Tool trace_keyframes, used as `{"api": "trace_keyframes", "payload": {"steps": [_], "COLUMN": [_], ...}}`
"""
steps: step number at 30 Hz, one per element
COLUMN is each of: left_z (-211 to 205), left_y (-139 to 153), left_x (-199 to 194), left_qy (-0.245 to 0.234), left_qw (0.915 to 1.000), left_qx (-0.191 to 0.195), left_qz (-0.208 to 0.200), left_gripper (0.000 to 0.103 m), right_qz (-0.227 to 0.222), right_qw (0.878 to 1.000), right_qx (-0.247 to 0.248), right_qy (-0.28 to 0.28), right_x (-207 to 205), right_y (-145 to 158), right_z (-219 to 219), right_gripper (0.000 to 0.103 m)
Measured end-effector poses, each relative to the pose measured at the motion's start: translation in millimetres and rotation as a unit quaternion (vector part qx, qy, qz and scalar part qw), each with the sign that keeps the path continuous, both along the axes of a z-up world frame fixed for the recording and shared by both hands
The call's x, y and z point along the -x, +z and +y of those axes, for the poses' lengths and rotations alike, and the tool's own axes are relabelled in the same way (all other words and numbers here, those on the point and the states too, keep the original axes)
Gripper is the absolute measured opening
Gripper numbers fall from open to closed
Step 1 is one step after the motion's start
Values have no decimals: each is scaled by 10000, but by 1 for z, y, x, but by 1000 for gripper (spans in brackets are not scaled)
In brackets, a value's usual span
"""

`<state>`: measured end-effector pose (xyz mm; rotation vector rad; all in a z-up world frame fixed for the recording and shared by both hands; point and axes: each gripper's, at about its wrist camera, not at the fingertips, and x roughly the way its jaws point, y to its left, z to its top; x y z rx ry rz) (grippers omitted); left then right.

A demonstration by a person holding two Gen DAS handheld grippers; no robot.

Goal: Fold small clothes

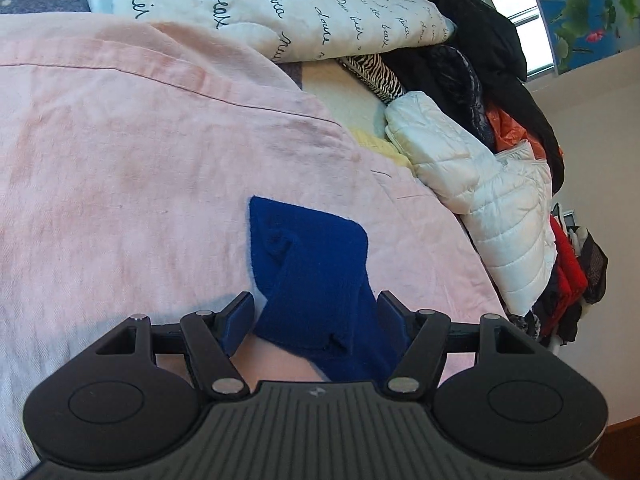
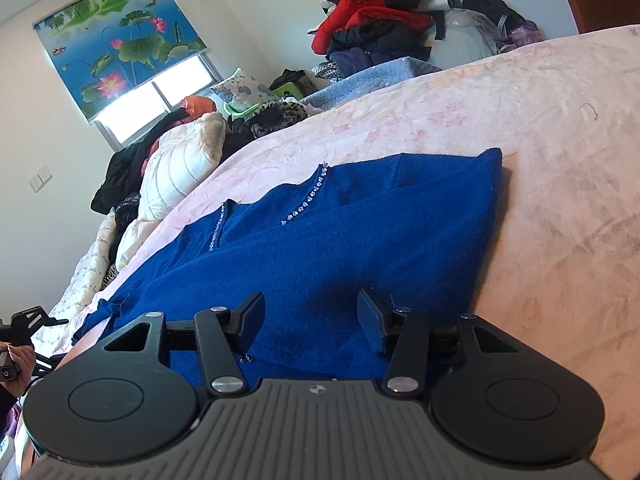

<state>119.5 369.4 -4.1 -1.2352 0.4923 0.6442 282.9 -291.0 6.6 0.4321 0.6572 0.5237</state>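
We see a blue sweater [image 2: 320,236] lying spread on a pink bedspread [image 2: 540,152], its neckline edged with a row of small clear beads [image 2: 308,198]. In the left wrist view a folded part of the sweater [image 1: 316,272] runs up from under the camera and ends in a flat flap on the bedspread.

Our left tongs [image 1: 316,320] stand spread, one finger on each side of that blue strip; the right-hand finger [image 1: 394,314] looks close against the cloth, the other stands off it, so nothing is pinched.

Our right tongs [image 2: 310,320] are also spread, low over the sweater's body, with blue cloth showing between the fingers but not clamped.

Beyond the bedspread lie a white puffer jacket [image 1: 492,196], dark clothes [image 1: 480,40] and a script-printed quilt [image 1: 280,0]. A lotus-print blind [image 2: 120,44] hangs at the window.

At the left edge of the right wrist view, a hand [image 2: 18,364] grips the other tool's handle.
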Motion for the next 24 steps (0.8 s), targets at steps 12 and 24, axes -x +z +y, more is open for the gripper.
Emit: {"api": "trace_keyframes", "payload": {"steps": [12, 24], "left_z": [3, -71], "left_y": [-6, 68], "left_x": [-2, -30], "left_qy": [-102, -769], "left_qw": [9999, 9638], "left_qx": [124, 948], "left_qz": [28, -2372], "left_gripper": [6, 5], "right_qz": [17, 25], "right_qw": [9999, 9997], "right_qx": [-119, -254], "right_qy": [-37, -6], "right_x": [1, 1], "right_y": [-2, -3], "right_z": [-2, -3], "right_gripper": [55, 59]}}
